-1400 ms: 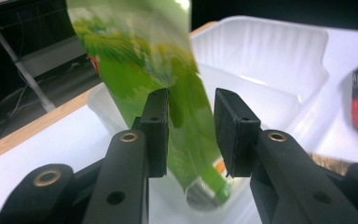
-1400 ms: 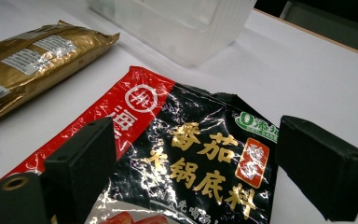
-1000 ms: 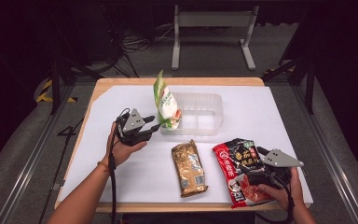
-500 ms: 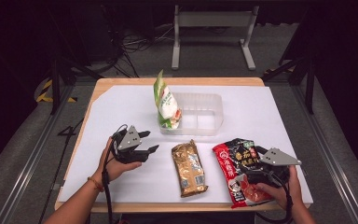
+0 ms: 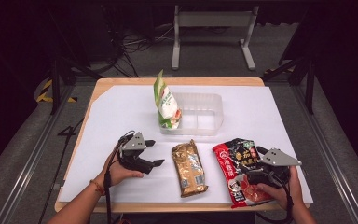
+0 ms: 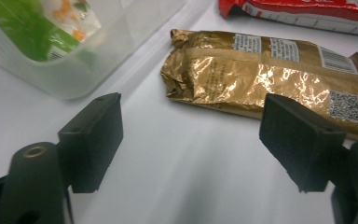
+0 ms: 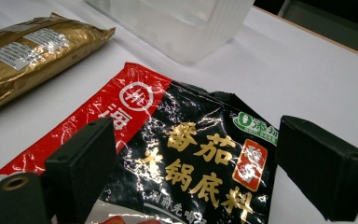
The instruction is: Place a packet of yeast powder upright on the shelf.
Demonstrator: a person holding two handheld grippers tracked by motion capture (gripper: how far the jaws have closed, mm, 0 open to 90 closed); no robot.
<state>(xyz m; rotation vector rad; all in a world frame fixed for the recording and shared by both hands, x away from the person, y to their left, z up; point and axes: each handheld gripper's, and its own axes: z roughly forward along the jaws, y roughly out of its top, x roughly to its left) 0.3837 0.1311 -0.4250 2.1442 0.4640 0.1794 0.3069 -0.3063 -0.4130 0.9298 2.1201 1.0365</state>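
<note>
A snack bag [image 5: 167, 102] stands in the tub [image 5: 205, 116]; before it lie two packets [image 5: 189, 168], side by side.

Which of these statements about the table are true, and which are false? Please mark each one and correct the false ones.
1. The green packet stands in the clear plastic tray. True.
2. The left gripper is shut on the gold packet. False: its jaws have just been opening and stand apart, with nothing between them; the gold packet lies beside it on the table.
3. The red and black packet lies flat on the white sheet. True.
4. The gold packet lies inside the tray. False: it lies on the sheet, in front of the tray.
5. The right gripper has open jaws above the red and black packet. True.
</note>
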